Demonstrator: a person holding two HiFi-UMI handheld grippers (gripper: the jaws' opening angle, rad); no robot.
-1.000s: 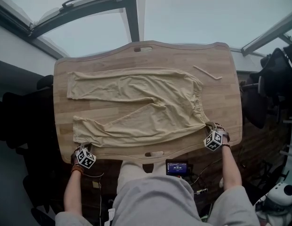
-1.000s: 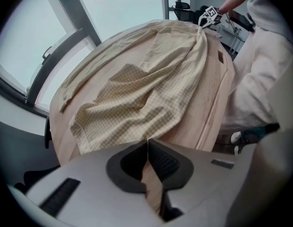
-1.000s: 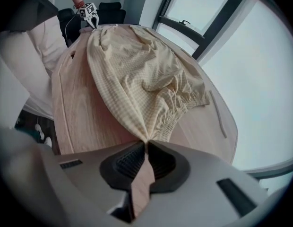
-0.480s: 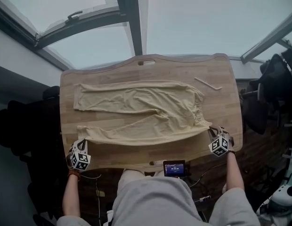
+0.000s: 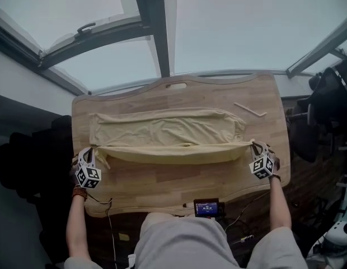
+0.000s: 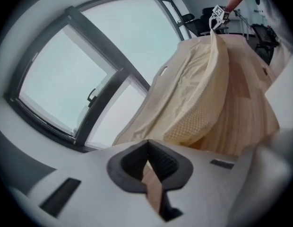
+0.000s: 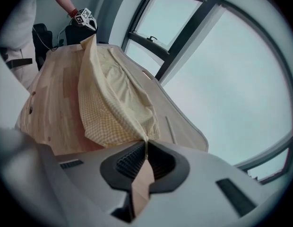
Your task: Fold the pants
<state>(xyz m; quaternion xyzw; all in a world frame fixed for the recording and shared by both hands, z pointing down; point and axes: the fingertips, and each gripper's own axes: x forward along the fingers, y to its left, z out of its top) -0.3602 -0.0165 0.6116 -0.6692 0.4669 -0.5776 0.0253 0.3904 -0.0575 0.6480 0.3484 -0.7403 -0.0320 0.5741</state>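
Note:
Beige pants [image 5: 168, 129] lie lengthwise across the wooden table [image 5: 162, 186], waist to the right. Their near leg is lifted off the wood and stretched taut between my two grippers, its edge hanging over the far leg. My left gripper [image 5: 95, 152] is shut on the hem end, my right gripper [image 5: 253, 146] on the waist end. In the left gripper view the pants [image 6: 198, 79] run from the shut left gripper [image 6: 147, 148] toward the far right gripper [image 6: 217, 16]. In the right gripper view the pants [image 7: 113, 96] are pinched in the right gripper [image 7: 146, 143].
A thin white stick [image 5: 249, 110] lies on the table's far right. A small device with a lit screen [image 5: 209, 208] sits at the near edge. Dark chairs [image 5: 324, 97] stand to the right, and windows [image 5: 106, 49] lie beyond the far edge.
Both grippers have risen and moved away from me, carrying the near leg off the table and over toward the far leg. The cloth between them has pulled taut.

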